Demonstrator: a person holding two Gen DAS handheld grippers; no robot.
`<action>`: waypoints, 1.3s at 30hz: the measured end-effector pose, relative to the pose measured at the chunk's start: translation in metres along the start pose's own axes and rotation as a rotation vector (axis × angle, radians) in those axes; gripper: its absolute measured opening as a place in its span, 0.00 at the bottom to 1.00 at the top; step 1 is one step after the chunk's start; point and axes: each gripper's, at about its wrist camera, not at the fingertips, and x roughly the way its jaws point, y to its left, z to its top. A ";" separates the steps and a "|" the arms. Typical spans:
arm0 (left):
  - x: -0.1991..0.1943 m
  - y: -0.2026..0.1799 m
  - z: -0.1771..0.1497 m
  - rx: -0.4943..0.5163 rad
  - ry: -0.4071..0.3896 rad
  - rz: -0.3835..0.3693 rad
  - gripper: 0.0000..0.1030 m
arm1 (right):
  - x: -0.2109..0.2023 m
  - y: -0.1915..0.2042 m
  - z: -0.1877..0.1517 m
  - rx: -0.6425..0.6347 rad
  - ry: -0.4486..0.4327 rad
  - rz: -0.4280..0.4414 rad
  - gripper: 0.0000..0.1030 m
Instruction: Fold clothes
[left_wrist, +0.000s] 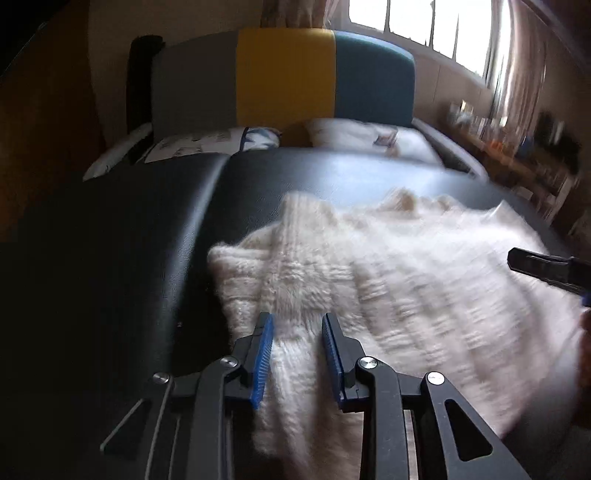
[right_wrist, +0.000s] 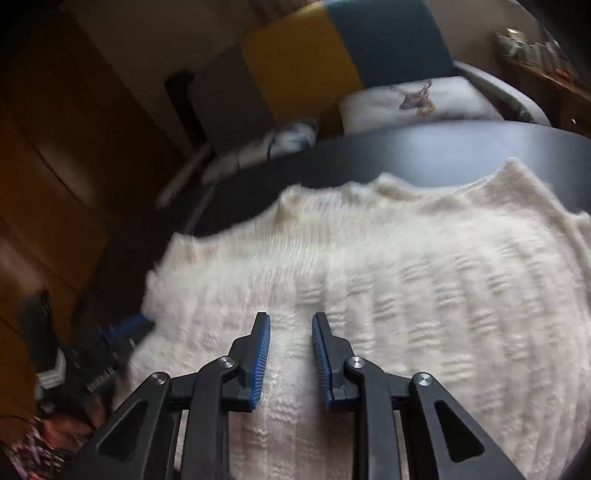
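Observation:
A fluffy white knit sweater (left_wrist: 388, 280) lies spread on a black padded table (left_wrist: 147, 221). My left gripper (left_wrist: 297, 321) is open, its blue pads over the sweater's left side, where a folded sleeve lies. Nothing is between the pads. My right gripper (right_wrist: 291, 319) is open above the sweater's (right_wrist: 369, 280) middle, also empty. The right gripper's tip shows at the right edge of the left wrist view (left_wrist: 543, 267). The left gripper shows blurred at the lower left of the right wrist view (right_wrist: 125, 328).
Beyond the table (right_wrist: 424, 155) stands a bed with a grey, yellow and teal headboard (left_wrist: 284, 77) and patterned pillows (left_wrist: 369, 136). A bright window (left_wrist: 424, 26) and a cluttered shelf (left_wrist: 517, 158) are at the right. Wooden wardrobe doors (right_wrist: 48, 177) are at the left.

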 end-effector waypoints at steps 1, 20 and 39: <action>-0.002 -0.005 0.005 0.010 -0.020 -0.010 0.29 | -0.005 -0.007 0.003 0.001 -0.007 -0.017 0.22; 0.039 -0.031 0.004 0.201 0.092 0.103 0.41 | -0.070 -0.145 -0.060 0.313 -0.071 -0.031 0.16; 0.030 -0.113 -0.025 0.240 0.014 -0.020 0.78 | -0.171 -0.178 -0.121 0.501 -0.123 -0.097 0.53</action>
